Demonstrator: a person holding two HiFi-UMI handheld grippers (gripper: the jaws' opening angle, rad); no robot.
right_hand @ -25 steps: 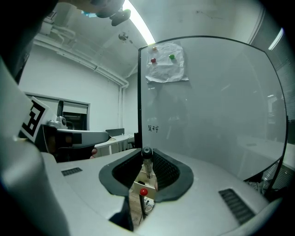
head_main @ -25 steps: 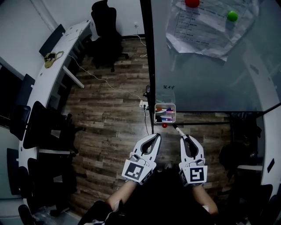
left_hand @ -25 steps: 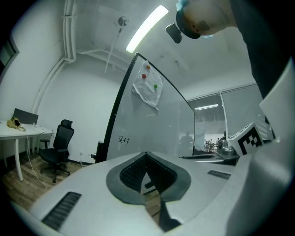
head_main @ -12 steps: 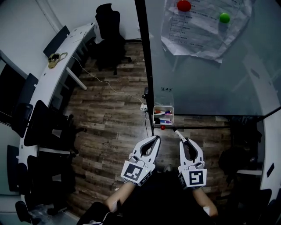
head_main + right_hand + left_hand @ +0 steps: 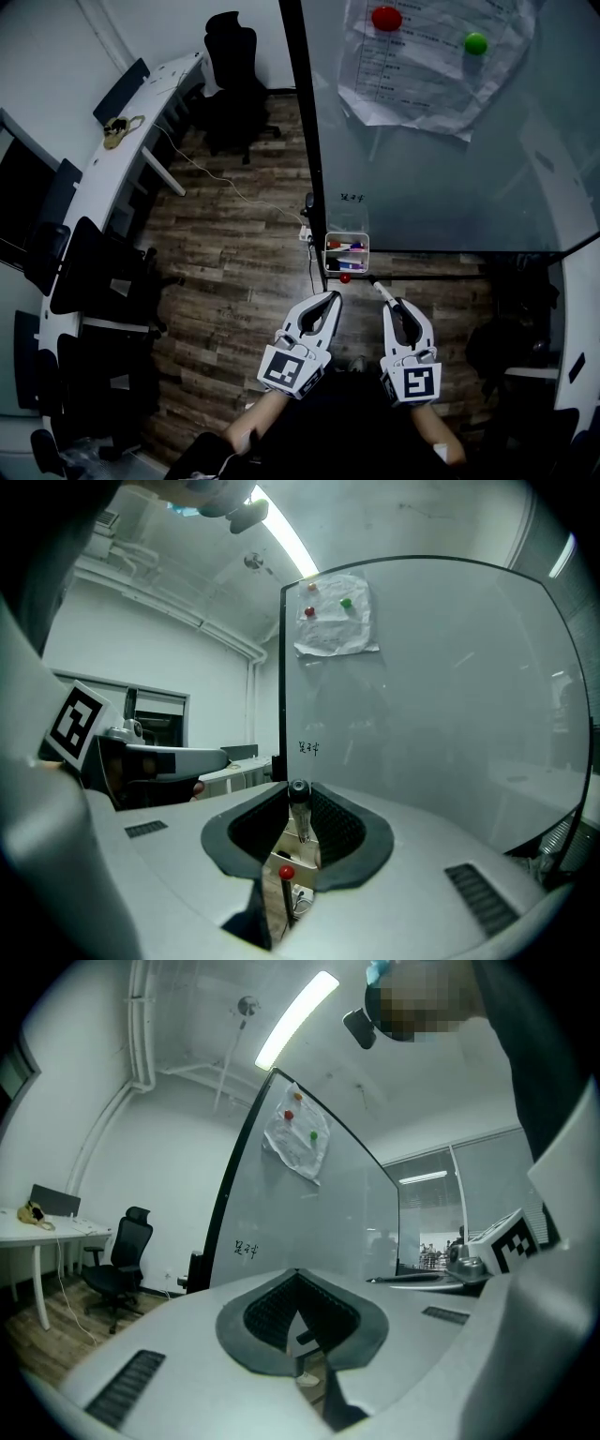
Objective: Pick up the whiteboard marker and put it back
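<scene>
Right gripper view shows the right gripper (image 5: 298,834) clamped on the whiteboard marker (image 5: 299,810). It aims at the pen tray (image 5: 330,254) at the whiteboard's (image 5: 450,178) lower left corner, probably to return the marker. The left gripper (image 5: 300,1321) hangs beside it, jaws together and empty.

Glossy glass board (image 5: 450,187), crumpled paper sheet (image 5: 422,75) — matt wood-plank floor (image 5: 234,244).

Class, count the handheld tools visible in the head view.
2: the left tool at lower centre, jaws together and empty; the right tool beside it, clamped on the whiteboard marker. None appear hidden.
</scene>
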